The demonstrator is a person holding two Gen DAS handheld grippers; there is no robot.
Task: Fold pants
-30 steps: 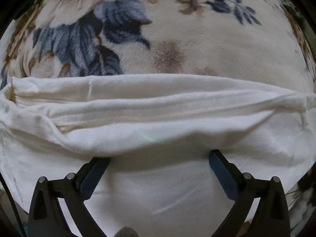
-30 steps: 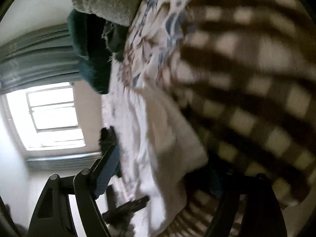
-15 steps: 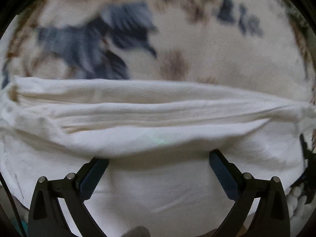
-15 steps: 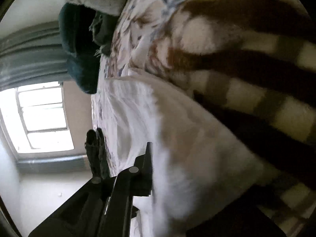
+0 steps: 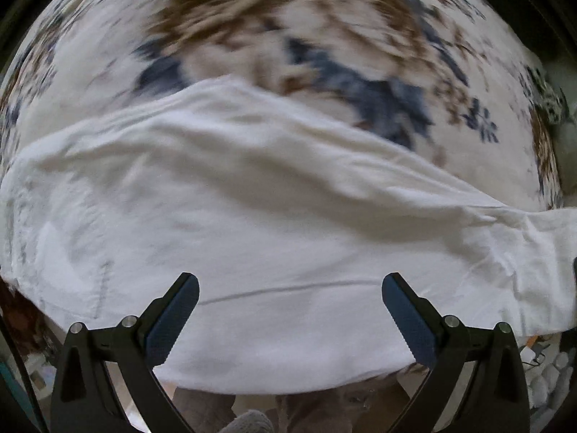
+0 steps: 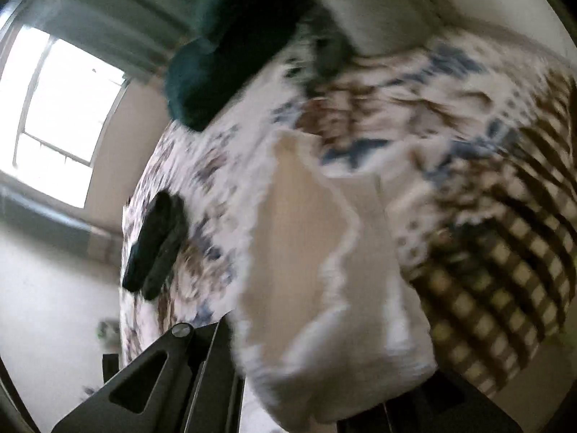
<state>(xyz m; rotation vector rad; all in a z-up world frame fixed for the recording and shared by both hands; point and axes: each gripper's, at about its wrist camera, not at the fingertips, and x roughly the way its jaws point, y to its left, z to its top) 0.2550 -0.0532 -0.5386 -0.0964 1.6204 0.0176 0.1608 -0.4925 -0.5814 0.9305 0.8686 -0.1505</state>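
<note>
The white pants (image 5: 252, 209) lie across a floral bedspread (image 5: 324, 43) in the left wrist view, spread wide below me. My left gripper (image 5: 290, 303) is open and empty just above the cloth, its blue pads (image 5: 173, 321) far apart. In the right wrist view the pants (image 6: 324, 288) bunch up close to the lens and cover the fingertips. My right gripper (image 6: 324, 397) appears shut on the pants, with one black finger (image 6: 216, 361) beside the fabric. The view is blurred.
A dark teal pillow (image 6: 234, 43) and a grey pillow (image 6: 371, 3) lie at the head of the bed. A brown checked blanket (image 6: 505, 288) lies to the right. A black object (image 6: 158, 241) rests on the bedspread. A window (image 6: 65, 108) is at left.
My left gripper has pulled back from the pants, which now lie flatter and wider. My right gripper has swung round with the pants bunched in it, and more of the bed shows.
</note>
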